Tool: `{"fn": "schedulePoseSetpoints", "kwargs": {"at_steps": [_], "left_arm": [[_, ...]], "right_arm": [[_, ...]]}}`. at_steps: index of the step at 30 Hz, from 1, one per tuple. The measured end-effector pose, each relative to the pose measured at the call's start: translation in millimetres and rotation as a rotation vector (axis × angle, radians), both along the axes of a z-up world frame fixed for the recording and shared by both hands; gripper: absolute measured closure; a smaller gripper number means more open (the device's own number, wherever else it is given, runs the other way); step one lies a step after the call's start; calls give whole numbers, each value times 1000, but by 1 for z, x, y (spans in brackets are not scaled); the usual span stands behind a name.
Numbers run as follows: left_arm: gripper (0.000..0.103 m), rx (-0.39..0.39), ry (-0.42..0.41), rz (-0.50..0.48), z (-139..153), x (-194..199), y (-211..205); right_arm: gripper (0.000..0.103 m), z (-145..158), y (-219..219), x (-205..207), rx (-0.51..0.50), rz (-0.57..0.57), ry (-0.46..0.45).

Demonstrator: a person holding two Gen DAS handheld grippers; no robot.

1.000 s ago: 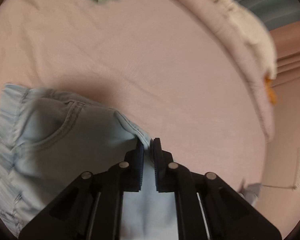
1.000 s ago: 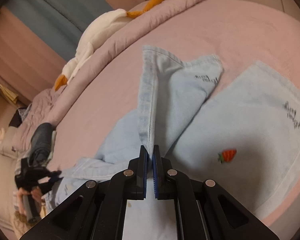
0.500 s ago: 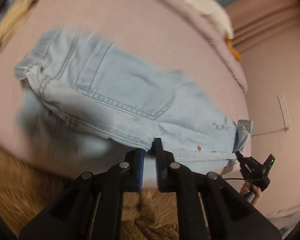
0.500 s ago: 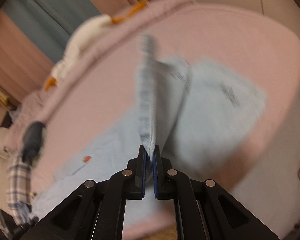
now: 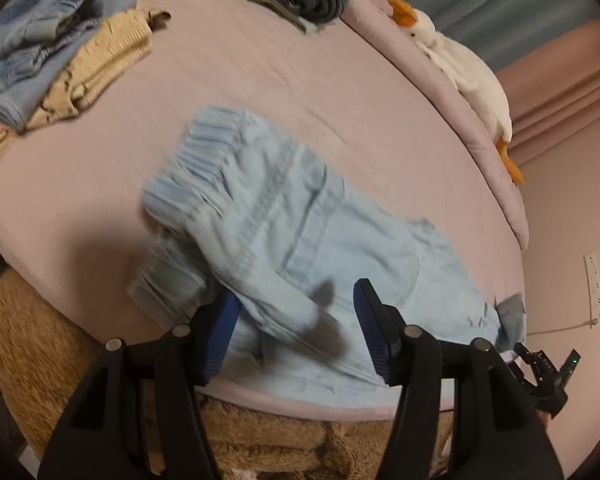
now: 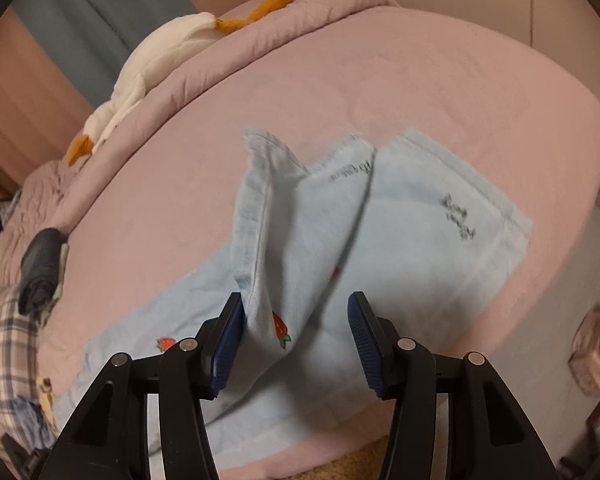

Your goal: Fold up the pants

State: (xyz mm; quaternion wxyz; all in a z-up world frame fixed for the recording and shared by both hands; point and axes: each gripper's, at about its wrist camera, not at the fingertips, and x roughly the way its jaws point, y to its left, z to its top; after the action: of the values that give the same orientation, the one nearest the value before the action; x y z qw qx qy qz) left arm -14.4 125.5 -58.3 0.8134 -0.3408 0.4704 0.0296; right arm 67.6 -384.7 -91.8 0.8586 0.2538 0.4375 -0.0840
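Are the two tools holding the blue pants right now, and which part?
Nothing is held. The left tool and right tool have just been opening, and the light blue pants lie loose between their pads on the pink bed.

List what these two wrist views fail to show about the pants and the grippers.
- Left wrist view: the pants are motion-blurred; their near edge is hidden behind the left gripper.
- Right wrist view: the leg-cuff lettering is too blurred to read; the waistband is cut off lower left, behind the right gripper.
- Whether either fold has settled flat: unclear.

One pants point(image 5: 300, 240), one goose toy point(image 5: 468, 76), two claws point(image 5: 296, 316).
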Motion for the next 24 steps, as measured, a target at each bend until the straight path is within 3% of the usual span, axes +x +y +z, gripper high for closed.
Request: {"fn": "schedulePoseSetpoints", "kwargs": {"at_steps": [4,6,10,15,18,19,21,22,24], "left_arm": [[47,-18,2,0,-8,9,1],[47,-10,4,-2,-13,21,-7],[70,1,11,-5,-19,24,-3],[84,14,-13,-21,-20,26,-3],[89,7,-16,-29,-17,28,-3],[90,3,-20,-32,-15,29,-2],[91,-4,-35,-41,-9,32,0],[91,-6,-44,-48,-4,35,1],[92,2,-73,-60,9,38,2]], "right_arm": [[46,8,3,-3,-34,-51,-1],[35,9,0,-9,-42,-84,-15],[34,8,-8,-2,-40,-100,-7],[34,13,18,41,-91,32,-3],[34,-5,36,82,-139,102,52],[36,-15,39,97,-172,114,75],[97,-42,29,125,-199,56,178],[96,-54,20,135,-163,22,229],[96,-45,11,146,-111,24,188]]}}
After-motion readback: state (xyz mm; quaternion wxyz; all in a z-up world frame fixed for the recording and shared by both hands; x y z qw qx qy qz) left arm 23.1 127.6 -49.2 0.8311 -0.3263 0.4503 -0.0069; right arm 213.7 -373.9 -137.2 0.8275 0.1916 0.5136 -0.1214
